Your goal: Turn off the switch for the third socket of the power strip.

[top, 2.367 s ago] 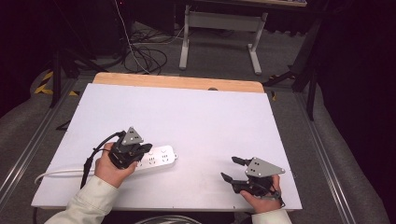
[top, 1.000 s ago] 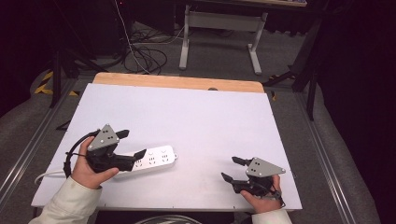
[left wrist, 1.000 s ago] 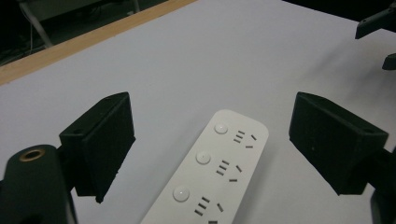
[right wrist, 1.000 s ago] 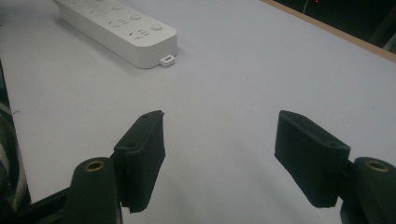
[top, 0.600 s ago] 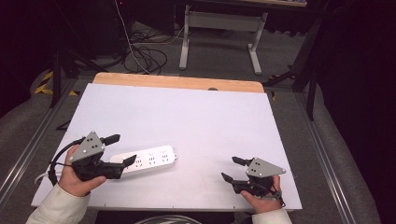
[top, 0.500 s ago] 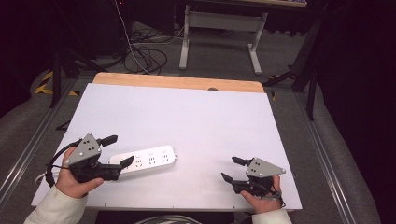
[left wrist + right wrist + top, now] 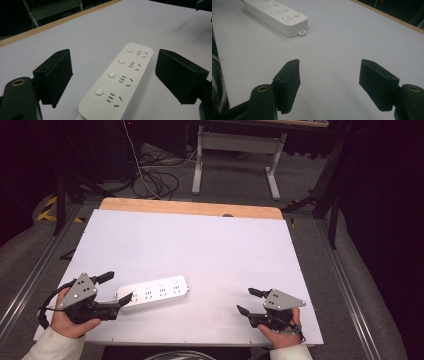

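**Power strip position and jaw state**

Power strip [image 7: 153, 293] lies flat on the white table [image 7: 200, 240], lower left of centre in the high view. Left gripper [image 7: 114, 289] sits at its left end, jaws apart; right gripper [image 7: 249, 300] rests lower right, well apart from it.

Left gripper view: strip [image 7: 117, 83] lies between the spread jaws, untouched.

Right gripper view: strip [image 7: 275, 15] at upper left, jaws apart over bare table.

A power strip [image 7: 154, 293] lies on the table [image 7: 200, 245], left of centre, near its front edge.
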Tool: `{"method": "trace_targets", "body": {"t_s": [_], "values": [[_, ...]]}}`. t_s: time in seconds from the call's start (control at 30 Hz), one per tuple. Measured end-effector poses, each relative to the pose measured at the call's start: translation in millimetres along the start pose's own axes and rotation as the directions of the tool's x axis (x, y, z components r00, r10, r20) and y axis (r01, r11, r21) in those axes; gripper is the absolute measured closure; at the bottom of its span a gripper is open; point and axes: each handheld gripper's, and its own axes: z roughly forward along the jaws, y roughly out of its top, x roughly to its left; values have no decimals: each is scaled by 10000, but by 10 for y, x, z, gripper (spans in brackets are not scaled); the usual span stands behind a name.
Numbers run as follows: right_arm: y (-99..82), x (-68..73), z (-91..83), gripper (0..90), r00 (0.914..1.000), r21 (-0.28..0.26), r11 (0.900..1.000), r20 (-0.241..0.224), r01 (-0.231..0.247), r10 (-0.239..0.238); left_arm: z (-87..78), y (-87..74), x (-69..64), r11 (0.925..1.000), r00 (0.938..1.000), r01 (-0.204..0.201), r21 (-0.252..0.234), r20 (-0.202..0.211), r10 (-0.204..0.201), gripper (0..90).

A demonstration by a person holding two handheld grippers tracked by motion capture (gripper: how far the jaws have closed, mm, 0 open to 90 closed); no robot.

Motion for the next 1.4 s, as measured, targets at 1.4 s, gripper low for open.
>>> {"method": "trace_targets", "body": {"t_s": [1.4], "values": [[-20, -22, 23, 329, 9998, 127, 9998, -155, -129, 131, -1, -481, 130, 9909, 9885, 1314, 273, 712, -1331, 158]]}}
